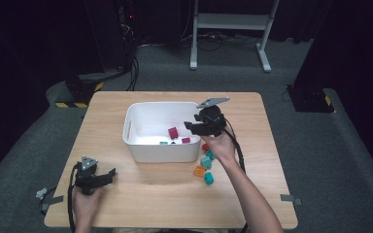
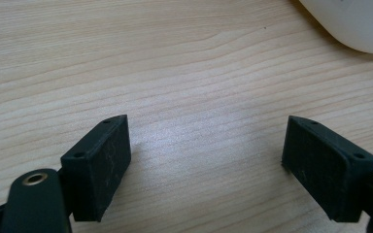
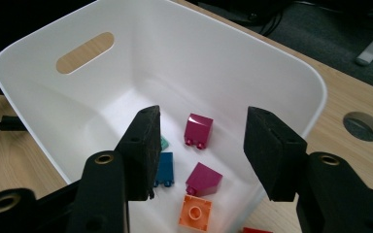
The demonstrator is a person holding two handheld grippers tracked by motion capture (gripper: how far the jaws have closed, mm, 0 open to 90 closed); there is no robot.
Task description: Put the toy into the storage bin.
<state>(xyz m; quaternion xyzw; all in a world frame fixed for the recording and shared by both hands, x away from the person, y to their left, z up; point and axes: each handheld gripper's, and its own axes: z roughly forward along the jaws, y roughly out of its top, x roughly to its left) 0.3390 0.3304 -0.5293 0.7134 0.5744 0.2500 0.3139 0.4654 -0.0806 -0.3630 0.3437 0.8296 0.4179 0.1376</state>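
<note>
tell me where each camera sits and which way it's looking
High view: above the person's side, facing forward and down on the table; both forearms and grippers show.
Left gripper view: low over bare wood, between open jaws.
Right gripper view: down into the white bin of bricks.
Shared: the bin shows in all three.

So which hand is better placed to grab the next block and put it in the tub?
Probably the right. The right gripper hangs open over the white tub, and the loose blocks lie beside that hand. The left gripper sits open near the table's front left edge, far from them.
</note>
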